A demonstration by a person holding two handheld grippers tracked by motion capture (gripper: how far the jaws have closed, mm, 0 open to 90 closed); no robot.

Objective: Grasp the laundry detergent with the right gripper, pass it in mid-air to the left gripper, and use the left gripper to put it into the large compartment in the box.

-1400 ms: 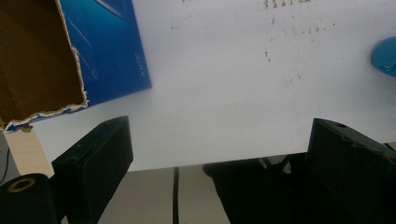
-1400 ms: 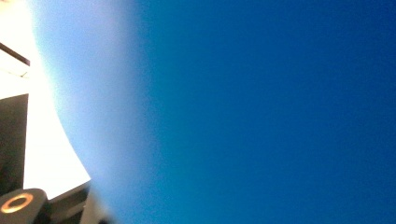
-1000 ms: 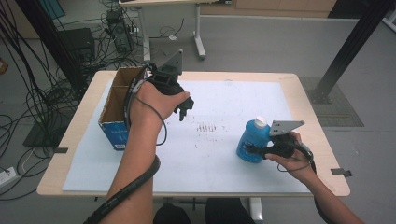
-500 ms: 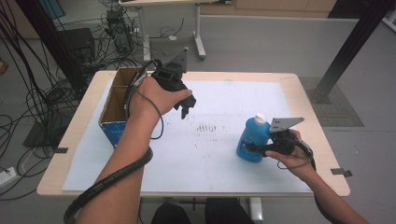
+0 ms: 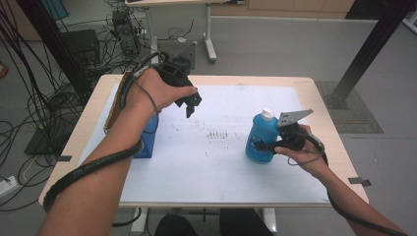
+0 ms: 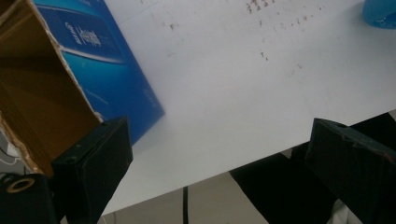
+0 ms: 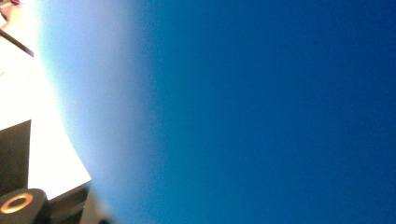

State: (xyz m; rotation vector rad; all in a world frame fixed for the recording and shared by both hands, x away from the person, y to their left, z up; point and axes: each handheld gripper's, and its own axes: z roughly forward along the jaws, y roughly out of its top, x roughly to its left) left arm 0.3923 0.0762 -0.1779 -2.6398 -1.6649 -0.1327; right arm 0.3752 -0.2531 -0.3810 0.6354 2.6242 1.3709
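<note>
- Changes vs the earlier pics: my left gripper (image 5: 191, 104) has shifted a bit toward the table's mid, away from the open brown-and-blue cardboard box (image 5: 145, 140); my right gripper (image 5: 269, 145) has come up slightly w/ the blue plastic bottle w/ white cap (image 5: 260, 137) and tilted it.
- Left gripper: jaws wide apart, nothing btwn them, hanging over the white paper sheet covering the light wooden table (image 5: 226, 80), just right of the box. In the left gripper view the box's blue side (image 6: 112, 84) and brown inside sit beside the left jaw.
- Room: sheet's mid area is open btwn both grippers, only small dark specks (image 5: 216, 133) there. Box sits at the table's left edge; bottle is nearer the right edge, w/ bare sheet toward the near edge too.
- Right gripper: jaws clamped on the bottle's lower body from its right side; bottle leans a little, cap up. In the right gripper view the blue wall (image 7: 261, 112) is pressed close against the lens, blurred.
</note>
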